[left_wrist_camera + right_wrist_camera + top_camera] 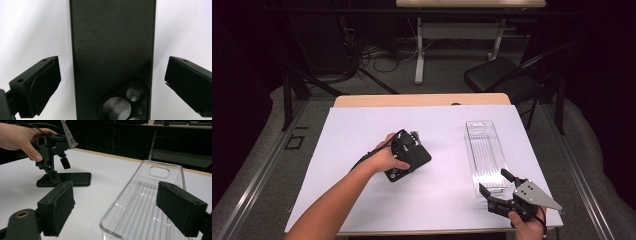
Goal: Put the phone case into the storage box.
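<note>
On the counter (362, 200):
Phone: black phone (112, 50) lying flat, camera side up.
Left hand-held gripper (112, 87): jaws wide apart, straddling phone, not touching.
Right hand-held gripper (115, 210): agape, empty, at the clear tray (175, 170).

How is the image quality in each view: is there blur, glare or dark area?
High view: the white table is evenly lit, the room behind very dark, slightly soft overall. Left gripper view: the black phone is close and a bit soft, with faint sheen on its camera lenses. Right gripper view: the clear tray shows bright reflections on its ribs; the near pads are sharp enough.
</note>
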The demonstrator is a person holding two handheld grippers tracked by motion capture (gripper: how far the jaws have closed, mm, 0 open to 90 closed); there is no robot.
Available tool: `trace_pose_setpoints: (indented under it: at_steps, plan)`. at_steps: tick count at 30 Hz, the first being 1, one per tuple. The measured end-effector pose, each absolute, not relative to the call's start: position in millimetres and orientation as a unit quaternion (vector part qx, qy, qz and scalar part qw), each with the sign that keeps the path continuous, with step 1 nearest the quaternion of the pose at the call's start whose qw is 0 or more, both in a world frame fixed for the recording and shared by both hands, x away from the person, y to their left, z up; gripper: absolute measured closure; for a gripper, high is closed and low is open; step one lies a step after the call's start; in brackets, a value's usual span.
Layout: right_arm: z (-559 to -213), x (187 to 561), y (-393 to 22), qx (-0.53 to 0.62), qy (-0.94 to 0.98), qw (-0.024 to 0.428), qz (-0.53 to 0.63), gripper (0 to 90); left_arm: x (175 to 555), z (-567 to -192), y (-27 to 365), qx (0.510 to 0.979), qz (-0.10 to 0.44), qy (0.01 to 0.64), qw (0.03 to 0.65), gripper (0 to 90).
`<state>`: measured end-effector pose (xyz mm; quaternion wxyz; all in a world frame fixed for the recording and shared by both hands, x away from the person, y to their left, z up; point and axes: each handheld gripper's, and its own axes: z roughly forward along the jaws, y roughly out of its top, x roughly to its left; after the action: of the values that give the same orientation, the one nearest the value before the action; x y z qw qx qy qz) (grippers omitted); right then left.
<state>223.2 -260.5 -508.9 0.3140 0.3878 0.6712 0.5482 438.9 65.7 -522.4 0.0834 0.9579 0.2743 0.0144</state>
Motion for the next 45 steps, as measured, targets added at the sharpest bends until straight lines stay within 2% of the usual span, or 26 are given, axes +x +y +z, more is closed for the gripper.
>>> trace_pose_setpoints:
  at_steps: [14,20,45]
  plan:
    - [-509.7,223.2,-260.4,0.39,0.671,0.312,0.548,14.1,443.5,-533.0,63.0,0.959,0.012,0.277,0.059,1.0]
    - [-509.7,223.2,-260.0,0.388,0.671,0.313,0.549,14.0,443.5,-534.8,63.3,0.959,0.001,0.278,0.049,8.3]
    - [-510.1,223.2,-260.5,0.389,0.673,0.31,0.548,14.1,446.9,-535.0,61.4,0.954,-0.007,0.296,0.039,10.0]
